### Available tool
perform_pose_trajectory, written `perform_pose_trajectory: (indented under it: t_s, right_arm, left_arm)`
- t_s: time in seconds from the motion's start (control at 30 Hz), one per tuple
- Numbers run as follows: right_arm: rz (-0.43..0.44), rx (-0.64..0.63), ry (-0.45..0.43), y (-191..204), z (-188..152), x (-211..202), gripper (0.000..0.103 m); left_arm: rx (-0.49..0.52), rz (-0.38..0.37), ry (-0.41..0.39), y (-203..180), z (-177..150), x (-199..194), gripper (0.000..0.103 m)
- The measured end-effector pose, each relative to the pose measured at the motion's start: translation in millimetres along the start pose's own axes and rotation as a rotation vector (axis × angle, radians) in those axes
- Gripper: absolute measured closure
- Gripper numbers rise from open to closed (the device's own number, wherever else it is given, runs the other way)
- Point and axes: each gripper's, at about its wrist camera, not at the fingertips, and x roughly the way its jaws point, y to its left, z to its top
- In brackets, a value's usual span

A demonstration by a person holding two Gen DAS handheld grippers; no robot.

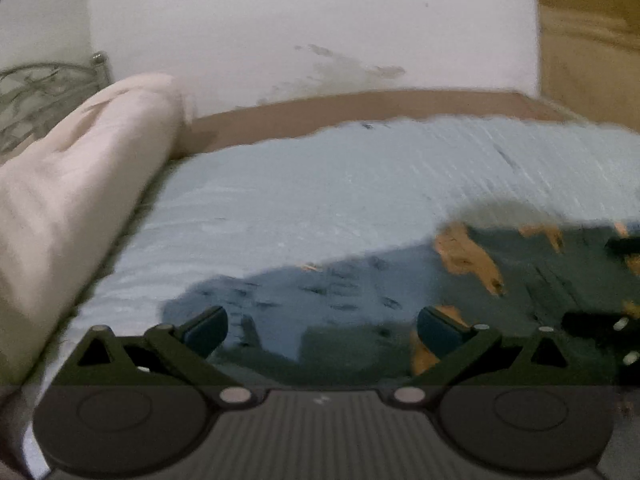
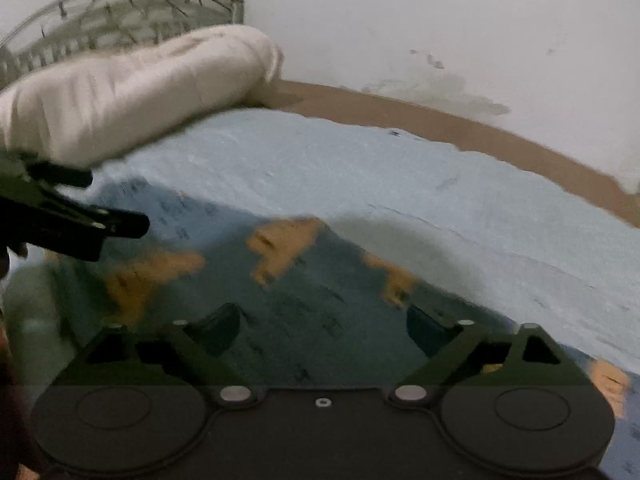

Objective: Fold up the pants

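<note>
**Over the bed, both claws spread wide above the pants**

On the bed (image 1: 320,184), covered with a pale blue sheet, the dark pants (image 1: 340,300) with orange patches lie spread across the near side. Both views are blurred.

The left claw (image 1: 322,330) tilts down toward the fabric, its two fingers standing far apart with nothing gripped; the dark cloth shows in the gap between the fingertips (image 1: 208,326) and below them. From this view the pants run from beneath the claw off to the right, where part of the right claw's dark frame shows at the picture's edge. Whether the pads touch the fabric cannot be told through the blur.

The right claw (image 2: 322,330) is angled downward in the same way, fingers likewise wide apart and empty. The pants (image 2: 288,300) lie directly under and ahead of it, their far edge running slantwise across the sheet (image 2: 440,184), orange patches scattered over the dark cloth. The left claw (image 2: 92,208) reaches in from the left of this view, over the left part of the pants.

A rolled cream blanket (image 2: 132,92) lies at the head of the bed, in front of a metal headboard (image 2: 120,12), well apart from the pants. A brown strip of the bed (image 2: 440,124) borders the sheet along the white wall (image 2: 440,20)
</note>
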Motion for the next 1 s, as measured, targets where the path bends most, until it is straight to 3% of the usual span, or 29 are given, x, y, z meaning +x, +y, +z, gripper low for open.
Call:
perform_pose_trajectory:
  t_s: [0.1,0.3,0.4,0.5,0.7,0.83,1.0]
  right_arm:
    - [-0.106,0.011,0.032,-21,-17,-12,0.009]
    - [-0.286,0.117,0.058,-91,-50,-34,0.003]
    - [-0.314,0.189,0.029,-117,-58,-52,0.002]
    - [-0.273,0.171,-0.03,-121,-62,-72,0.001]
    - [-0.345,0.144,0.056,-140,-89,-77,0.001]
    - [-0.419,0.255,-0.007,-172,-112,-107,0.001]
    - [-0.39,0.354,-0.096,-203,-141,-151,0.001]
  left_arm:
    - [0.048,0.045,0.05,-16,-6,17,0.001]
    - [0.001,0.074,0.102,-16,-5,21,0.001]
    - [0.02,0.084,0.081,-18,5,14,0.0]
    - [0.038,0.049,0.06,-36,14,6,0.0]
    - [0.125,-0.043,0.042,-96,25,4,0.0]
    - [0.194,-0.067,0.059,-135,23,8,0.001]
    - [0.182,-0.134,0.022,-169,37,-1,0.0]
